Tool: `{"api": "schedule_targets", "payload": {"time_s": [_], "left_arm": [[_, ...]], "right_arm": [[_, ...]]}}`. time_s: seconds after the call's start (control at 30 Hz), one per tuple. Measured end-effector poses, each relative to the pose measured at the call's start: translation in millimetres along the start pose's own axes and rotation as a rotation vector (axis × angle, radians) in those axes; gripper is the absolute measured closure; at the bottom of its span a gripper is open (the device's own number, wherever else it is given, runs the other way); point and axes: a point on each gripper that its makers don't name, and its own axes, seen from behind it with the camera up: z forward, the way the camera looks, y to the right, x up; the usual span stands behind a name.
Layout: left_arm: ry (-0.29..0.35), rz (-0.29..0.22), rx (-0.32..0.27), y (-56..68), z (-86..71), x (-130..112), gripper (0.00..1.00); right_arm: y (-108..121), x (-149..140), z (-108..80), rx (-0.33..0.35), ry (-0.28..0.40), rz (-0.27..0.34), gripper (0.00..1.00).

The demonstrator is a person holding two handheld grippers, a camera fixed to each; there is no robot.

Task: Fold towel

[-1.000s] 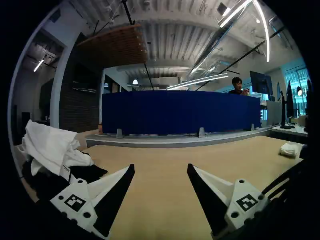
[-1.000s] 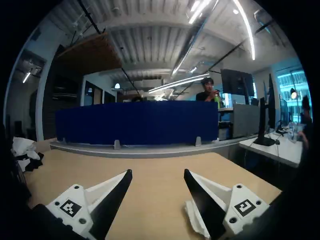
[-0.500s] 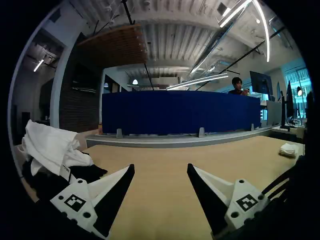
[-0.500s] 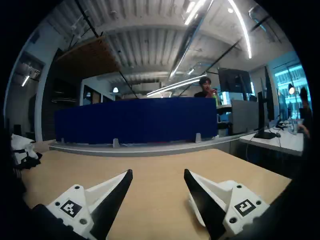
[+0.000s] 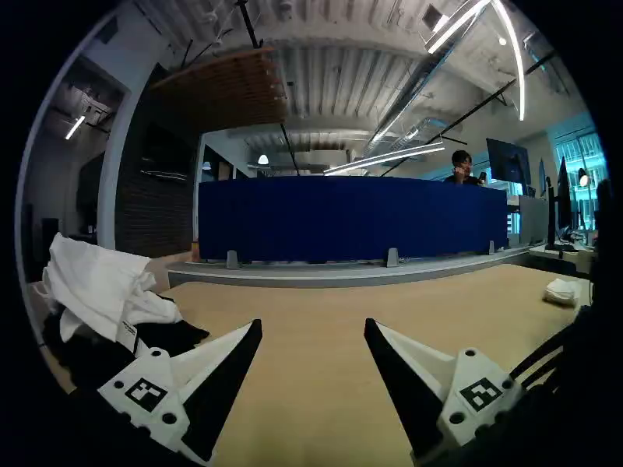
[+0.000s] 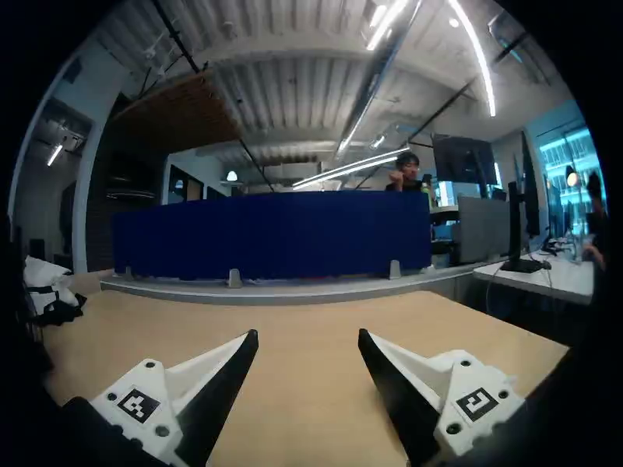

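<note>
Both pairs of jaws are released and hold nothing. On my left gripper (image 5: 311, 323) and my right gripper (image 6: 306, 333) alike, bare table (image 5: 311, 300) shows between the tips.

The towel (image 5: 97, 288) is a white, crumpled heap at the table's left edge, lying on a dark cloth (image 5: 167, 336). It is just beyond my left jaws and well apart from my right ones. From the right gripper view it is a small pale lump far to the left (image 6: 43, 279). A small white bundle (image 5: 562, 291) lies at the table's right edge, and I cannot tell what it is.

I judge the step in hand to be fetching the towel, since nothing is spread out for folding yet. To do it well:

- Send the left gripper in, as it is the nearer, and keep it low over the table.
- Go for one hanging edge or corner of the white cloth, not the bulk of the heap.
- Stay clear of the dark cloth, so that it does not come along.
- Clench only once the cloth sits deep between both jaws.
- Draw the towel onto the open middle, where my right jaws can take a second corner and pull it flat.
</note>
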Motion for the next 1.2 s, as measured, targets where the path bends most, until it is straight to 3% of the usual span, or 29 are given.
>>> {"api": "schedule_targets", "payload": {"time_s": [0.5, 1.2], "left_arm": [[0.000, 0.000, 0.000, -0.1, -0.9, 0, 0.02], [0.000, 0.000, 0.000, 0.5, -1.3, 1, 0.02]], "right_arm": [[-10, -12, 2.7, -0.002, -0.003, -0.038, 0.00], [-5, -16, 3.3, -0.002, -0.013, -0.035, 0.00]]}}
